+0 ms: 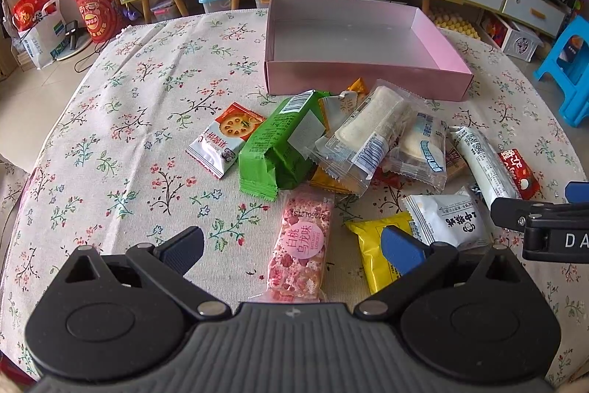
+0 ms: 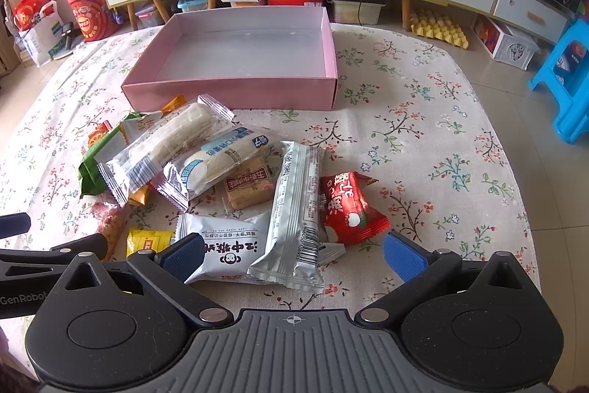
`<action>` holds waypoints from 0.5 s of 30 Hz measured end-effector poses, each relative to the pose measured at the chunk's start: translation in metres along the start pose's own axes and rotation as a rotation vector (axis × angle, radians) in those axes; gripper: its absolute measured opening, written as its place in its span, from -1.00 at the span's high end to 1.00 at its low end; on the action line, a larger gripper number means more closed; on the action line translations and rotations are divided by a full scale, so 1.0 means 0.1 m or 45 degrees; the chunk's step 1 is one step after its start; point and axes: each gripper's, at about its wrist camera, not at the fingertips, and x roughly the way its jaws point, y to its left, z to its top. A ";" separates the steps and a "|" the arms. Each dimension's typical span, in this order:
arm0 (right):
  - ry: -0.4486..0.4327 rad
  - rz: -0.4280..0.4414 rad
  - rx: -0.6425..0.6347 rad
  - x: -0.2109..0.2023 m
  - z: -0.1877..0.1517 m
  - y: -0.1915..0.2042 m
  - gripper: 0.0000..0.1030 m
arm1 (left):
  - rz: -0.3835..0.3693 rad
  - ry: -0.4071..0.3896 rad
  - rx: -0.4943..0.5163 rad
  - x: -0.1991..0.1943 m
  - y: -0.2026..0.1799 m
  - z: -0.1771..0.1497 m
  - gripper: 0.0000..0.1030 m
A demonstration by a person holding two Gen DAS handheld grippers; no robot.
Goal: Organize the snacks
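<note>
Currently left tongs (image 1: 292,247) are gaping wide, straddling the pink speckled snack bar (image 1: 300,247), its long axis running up-frame; right tongs (image 2: 294,255) are gaping wide too, empty.

My left gripper's arm (image 2: 22,297): "GenRobot"
My right gripper's arm (image 1: 556,240): "DA", cut off
Pink bar wrapper (image 1: 300,245): "白桃乌龙味"
White packet (image 2: 228,251): "江中猴姑"
Red packet (image 2: 349,205): unreadable to me

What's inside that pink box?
Nothing that shows: the pink box has a bare pale floor. The strip just behind its near wall is hidden; the snacks lie outside.
</note>
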 end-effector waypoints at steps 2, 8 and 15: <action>0.000 0.000 -0.002 0.00 0.00 0.00 -1.00 | 0.000 0.000 -0.001 0.00 0.00 0.00 -1.00; 0.002 -0.003 -0.003 0.01 0.00 0.01 -1.00 | -0.002 0.002 -0.003 0.00 0.00 0.01 -1.00; 0.001 -0.002 -0.004 0.01 0.00 0.00 -1.00 | -0.002 0.003 -0.003 0.00 0.00 0.01 -1.00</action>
